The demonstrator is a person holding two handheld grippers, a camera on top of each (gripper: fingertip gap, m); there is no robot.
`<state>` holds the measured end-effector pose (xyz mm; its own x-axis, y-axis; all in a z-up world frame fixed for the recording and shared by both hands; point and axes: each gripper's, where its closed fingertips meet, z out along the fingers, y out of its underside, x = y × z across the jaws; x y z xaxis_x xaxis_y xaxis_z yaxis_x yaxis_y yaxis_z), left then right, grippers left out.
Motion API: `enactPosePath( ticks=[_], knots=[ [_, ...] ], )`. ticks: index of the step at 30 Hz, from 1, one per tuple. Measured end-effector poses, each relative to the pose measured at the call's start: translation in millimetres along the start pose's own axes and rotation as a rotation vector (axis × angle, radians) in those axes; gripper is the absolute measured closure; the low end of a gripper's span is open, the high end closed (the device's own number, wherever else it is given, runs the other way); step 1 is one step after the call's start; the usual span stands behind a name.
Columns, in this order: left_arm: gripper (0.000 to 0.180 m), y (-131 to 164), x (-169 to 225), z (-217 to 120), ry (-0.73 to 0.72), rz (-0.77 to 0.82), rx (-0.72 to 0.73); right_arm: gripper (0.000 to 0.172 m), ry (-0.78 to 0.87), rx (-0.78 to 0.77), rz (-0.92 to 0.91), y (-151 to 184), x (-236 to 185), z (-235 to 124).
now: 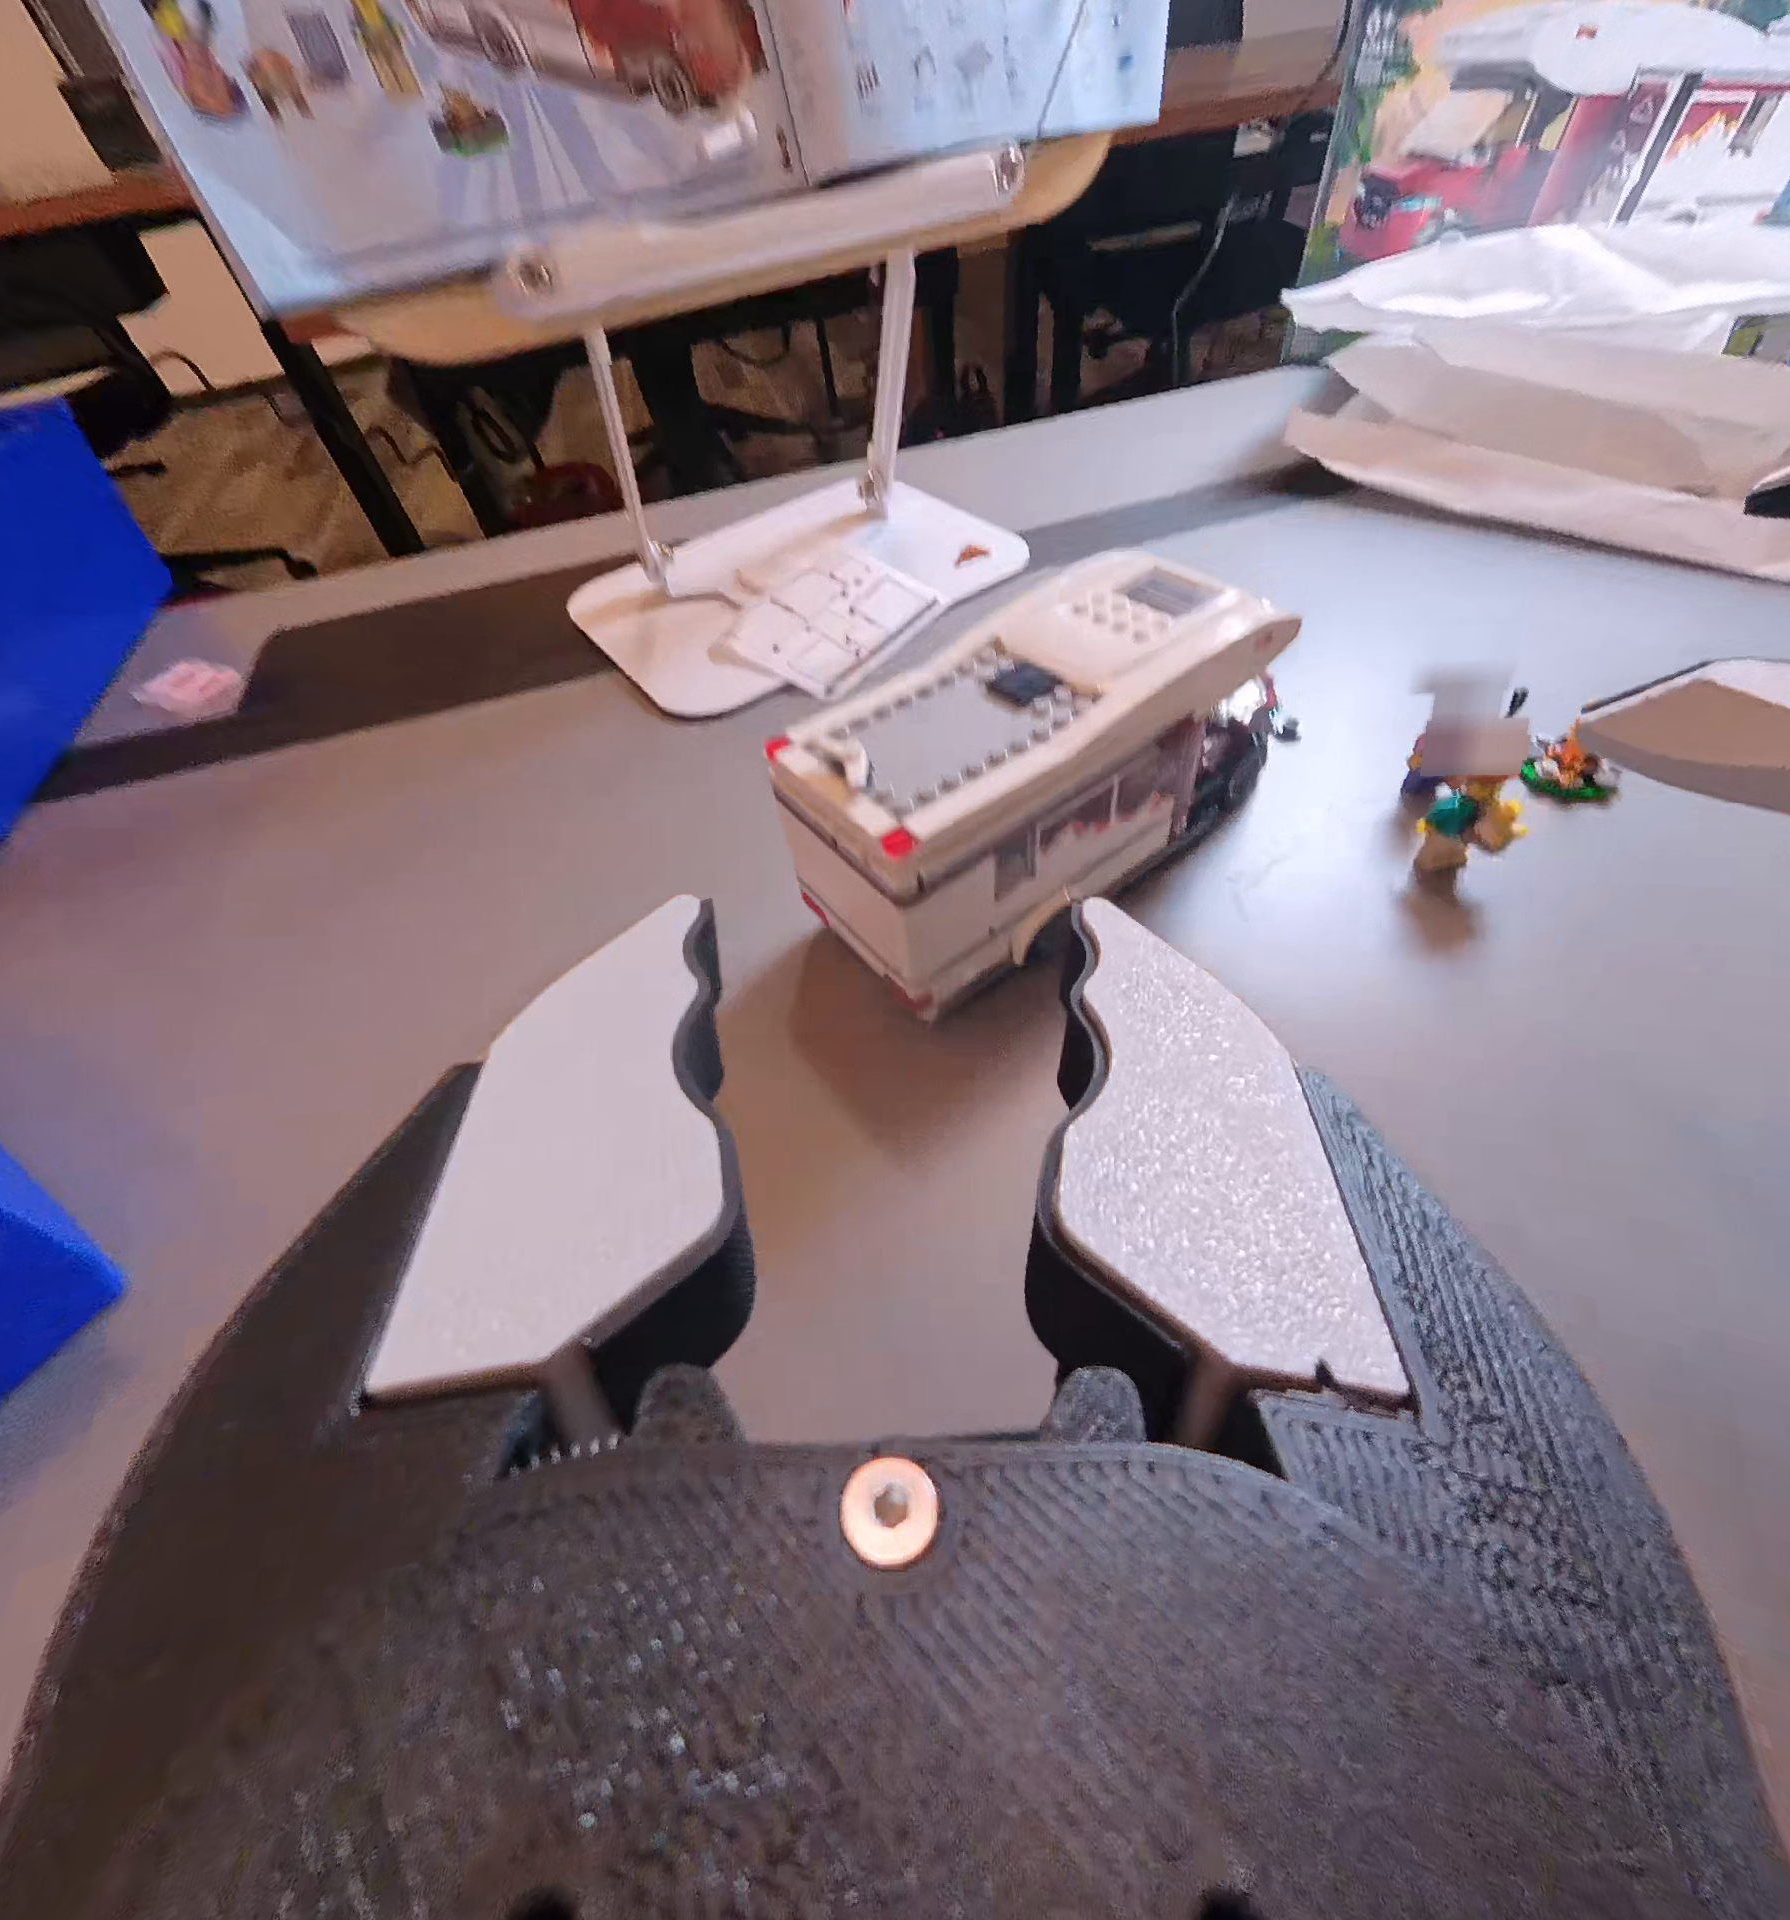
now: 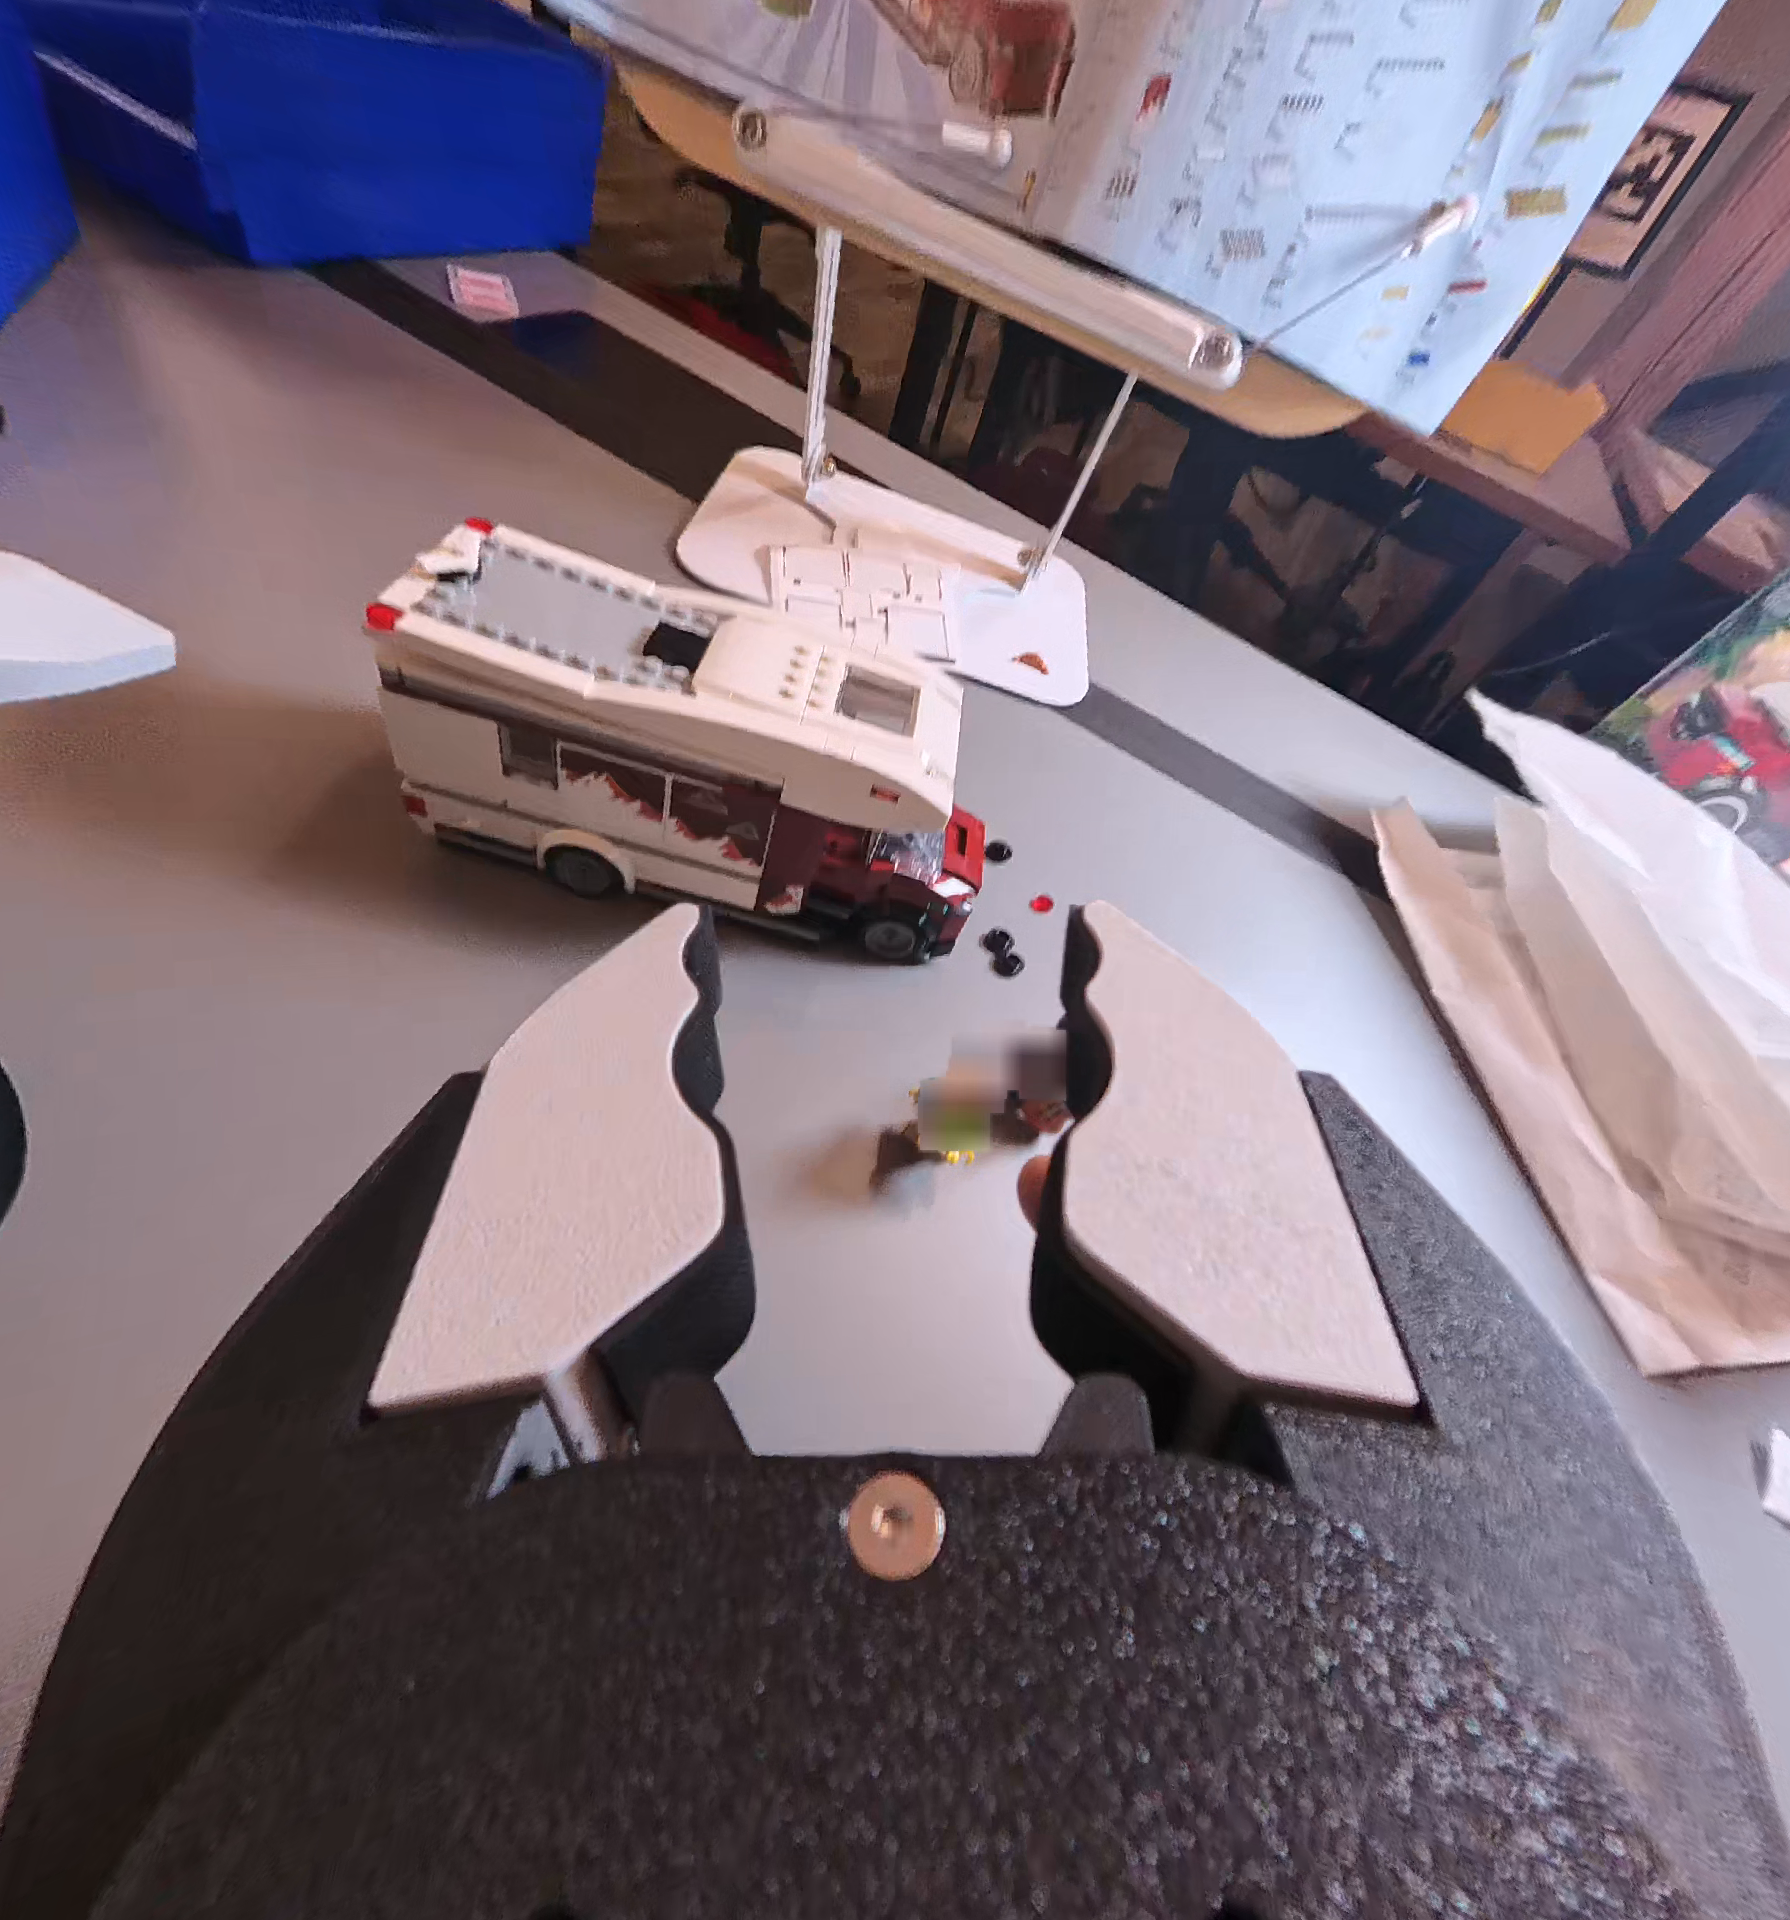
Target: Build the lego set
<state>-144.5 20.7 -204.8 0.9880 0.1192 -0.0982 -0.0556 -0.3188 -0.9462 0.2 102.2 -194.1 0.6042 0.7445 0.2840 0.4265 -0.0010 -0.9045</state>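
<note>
A white and dark red toy brick camper van [image 1: 995, 790] stands on the grey table [image 1: 351, 935]. My left gripper [image 1: 891, 914] is open and empty, with the van's rear just beyond its fingertips. In the right wrist view the van [image 2: 662, 748] is side-on, ahead and to the left. My right gripper [image 2: 891, 920] is open. Small toy figures [image 2: 964, 1132] sit on the table in its gap, close to the right finger [image 2: 1182, 1143], and the pads do not press on them. The figures also show in the left wrist view [image 1: 1462, 821], beside a small campfire piece [image 1: 1568, 771].
Small black round pieces [image 2: 1003, 951] and a red stud [image 2: 1043, 903] lie by the van's front. A white stand [image 1: 808, 603] holds an open booklet behind the van. White paper bags [image 2: 1649, 1091] and a picture box [image 1: 1597, 114] are at the right, blue bins [image 1: 18, 623] at the left.
</note>
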Motion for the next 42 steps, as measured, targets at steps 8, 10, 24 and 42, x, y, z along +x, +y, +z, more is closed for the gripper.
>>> enactPosePath(
  ticks=[8,10,24,42],
  knots=[
    [0.117,-81.8,-26.6,9.3,-0.070,0.053,0.148,0.106,0.044,0.197,-0.025,-84.8,30.0,6.0],
    [0.117,-88.1,-28.6,12.3,-0.070,0.057,0.155,0.106,0.045,0.209,-0.023,-92.5,34.3,8.9],
    [0.101,-28.9,-12.8,57.6,0.270,0.032,-0.077,0.086,-0.533,-0.016,-0.322,-21.8,8.0,74.8],
    [0.107,45.0,-15.1,93.2,0.376,0.242,-0.259,0.104,-0.958,-0.361,-0.648,49.9,-32.1,139.8]
  ],
)
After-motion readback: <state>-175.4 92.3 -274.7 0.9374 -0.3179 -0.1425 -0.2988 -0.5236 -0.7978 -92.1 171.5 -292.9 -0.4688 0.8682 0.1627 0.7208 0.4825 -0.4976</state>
